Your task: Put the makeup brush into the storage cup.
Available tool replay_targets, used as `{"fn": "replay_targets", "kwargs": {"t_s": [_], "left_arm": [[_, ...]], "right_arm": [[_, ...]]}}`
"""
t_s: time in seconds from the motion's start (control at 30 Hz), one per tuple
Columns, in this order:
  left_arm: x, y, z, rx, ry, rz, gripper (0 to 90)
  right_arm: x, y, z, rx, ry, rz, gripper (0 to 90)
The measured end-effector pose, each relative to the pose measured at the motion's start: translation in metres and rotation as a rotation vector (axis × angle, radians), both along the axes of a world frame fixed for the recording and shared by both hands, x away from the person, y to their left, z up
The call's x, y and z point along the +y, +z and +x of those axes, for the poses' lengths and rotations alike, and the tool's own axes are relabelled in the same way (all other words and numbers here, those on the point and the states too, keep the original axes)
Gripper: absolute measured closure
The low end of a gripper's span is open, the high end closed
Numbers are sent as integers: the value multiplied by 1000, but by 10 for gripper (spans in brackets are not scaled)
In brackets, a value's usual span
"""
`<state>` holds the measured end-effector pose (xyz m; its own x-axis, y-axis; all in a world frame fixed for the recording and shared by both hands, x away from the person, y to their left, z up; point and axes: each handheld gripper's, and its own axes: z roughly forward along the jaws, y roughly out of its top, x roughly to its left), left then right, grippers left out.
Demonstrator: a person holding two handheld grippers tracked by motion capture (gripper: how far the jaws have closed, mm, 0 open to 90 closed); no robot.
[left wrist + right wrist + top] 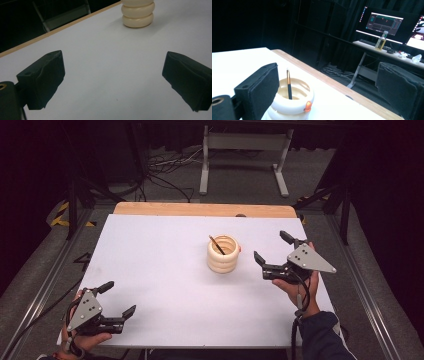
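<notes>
- Cream and ribbed, one holder [223, 254] stands upright on the white tabletop [165, 270], right of its middle and closer to the far edge than to your near edge; you can count three stacked rings on its side [137, 13].
- One dark stick with a pale tip [288, 84] leans inside the holder, its top poking above the rim.
- One small orange bit [307, 106] sits on the holder's rim, seen from your right gripper view.
- You hold two grippers. Your left gripper [116, 299] is at the near left corner, jaws spread wide with nothing between them, well apart from the holder.
- Your right gripper [272, 247] is near the right edge, just beside the holder, jaws also spread wide and holding nothing.
- One bottle [381, 40] and two lit screens [384, 22] sit on a desk beyond the table.
</notes>
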<state>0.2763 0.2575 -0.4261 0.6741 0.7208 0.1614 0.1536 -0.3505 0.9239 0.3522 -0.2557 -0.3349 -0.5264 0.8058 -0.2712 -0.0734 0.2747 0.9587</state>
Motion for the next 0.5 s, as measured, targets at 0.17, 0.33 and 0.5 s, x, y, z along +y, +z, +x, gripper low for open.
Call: {"fn": "replay_targets", "kwargs": {"t_s": [0.17, 0.33, 0.5], "left_arm": [[0, 0, 0, 1, 0, -1, 52], [0, 0, 0, 1, 1, -1, 52], [0, 0, 0, 2, 0, -1, 52]], "right_arm": [[-5, -1, -3, -2, -7, -3, 55], [-9, -3, -6, -2, -14, -16, 55], [-13, -5, -10, 1, -20, -23, 55]]}}
